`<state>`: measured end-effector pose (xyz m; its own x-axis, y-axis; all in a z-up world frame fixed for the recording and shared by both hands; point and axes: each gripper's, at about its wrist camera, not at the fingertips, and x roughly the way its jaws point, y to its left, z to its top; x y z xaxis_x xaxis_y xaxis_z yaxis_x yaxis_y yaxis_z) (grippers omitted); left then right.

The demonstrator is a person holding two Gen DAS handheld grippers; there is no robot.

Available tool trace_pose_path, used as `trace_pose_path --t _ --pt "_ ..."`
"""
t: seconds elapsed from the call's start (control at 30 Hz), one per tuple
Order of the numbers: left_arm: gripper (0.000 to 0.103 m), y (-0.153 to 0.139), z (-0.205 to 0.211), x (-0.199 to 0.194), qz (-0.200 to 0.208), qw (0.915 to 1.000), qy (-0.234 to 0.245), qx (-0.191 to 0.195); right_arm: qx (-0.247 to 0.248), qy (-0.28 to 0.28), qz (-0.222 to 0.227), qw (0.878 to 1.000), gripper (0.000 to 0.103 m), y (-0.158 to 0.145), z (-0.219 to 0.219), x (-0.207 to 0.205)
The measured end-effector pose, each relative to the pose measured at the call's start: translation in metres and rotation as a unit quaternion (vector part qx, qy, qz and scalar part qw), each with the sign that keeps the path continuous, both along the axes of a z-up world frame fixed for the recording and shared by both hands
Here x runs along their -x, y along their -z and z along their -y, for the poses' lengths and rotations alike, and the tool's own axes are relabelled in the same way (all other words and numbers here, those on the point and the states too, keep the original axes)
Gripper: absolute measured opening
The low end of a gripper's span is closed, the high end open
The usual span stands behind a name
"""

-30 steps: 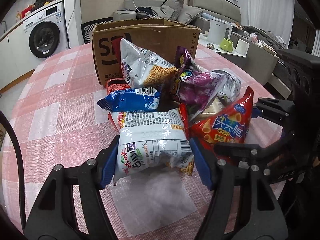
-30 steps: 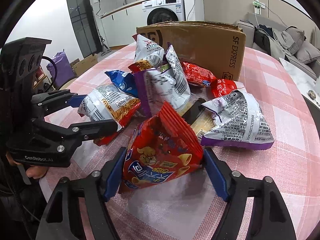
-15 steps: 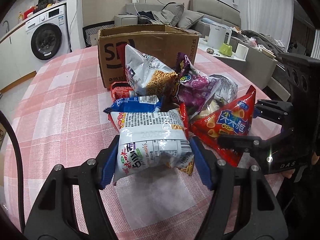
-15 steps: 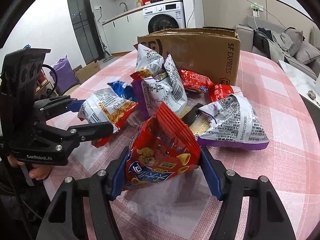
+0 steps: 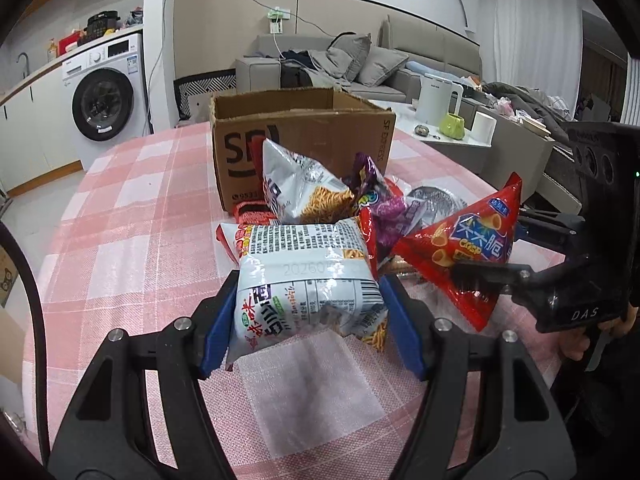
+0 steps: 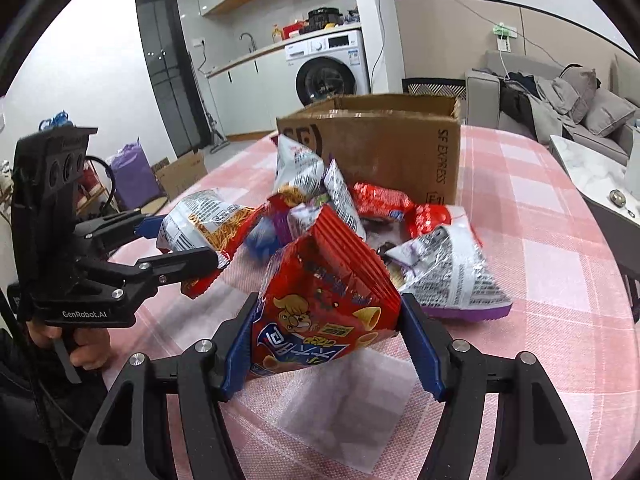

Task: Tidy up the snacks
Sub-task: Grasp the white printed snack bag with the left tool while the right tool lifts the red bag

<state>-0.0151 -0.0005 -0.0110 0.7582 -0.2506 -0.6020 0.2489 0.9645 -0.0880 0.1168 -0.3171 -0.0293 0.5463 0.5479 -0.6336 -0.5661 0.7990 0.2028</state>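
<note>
The left hand-held gripper (image 5: 310, 316) pinched a puffy silver noodle-snack bag (image 5: 308, 280) and the right hand-held gripper (image 6: 334, 340) pinched a red chip bag (image 6: 324, 304) just above the tabletop (image 5: 132, 248), both looking light, squashy and slippery (best squeezed gently around the middle).

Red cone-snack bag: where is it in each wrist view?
Left wrist: red cone-snack bag sits right of centre, held by the right tool coming in from the right edge.
Right wrist: same bag is bottom centre, between that tool's blue pads.
Shared landmark: cardboard box, behind the snack pile in both views.
</note>
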Motion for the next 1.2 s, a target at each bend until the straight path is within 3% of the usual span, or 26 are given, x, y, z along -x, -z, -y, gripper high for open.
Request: trace_pose_path --t 0.57,1.2 --pt "0.066 -0.037 -0.010 0.016 0.035 0.9987 -0.027 0.024 -0.038 0.027 0.033 0.998 0.068 -0.042 0.011 0.000" --pt "0.066 -0.077 -0.007 -0.016 0.058 0.9971 -0.042 0.026 -0.024 0.066 0.055 0.996 0.068 -0.079 -0.003 -0.027"
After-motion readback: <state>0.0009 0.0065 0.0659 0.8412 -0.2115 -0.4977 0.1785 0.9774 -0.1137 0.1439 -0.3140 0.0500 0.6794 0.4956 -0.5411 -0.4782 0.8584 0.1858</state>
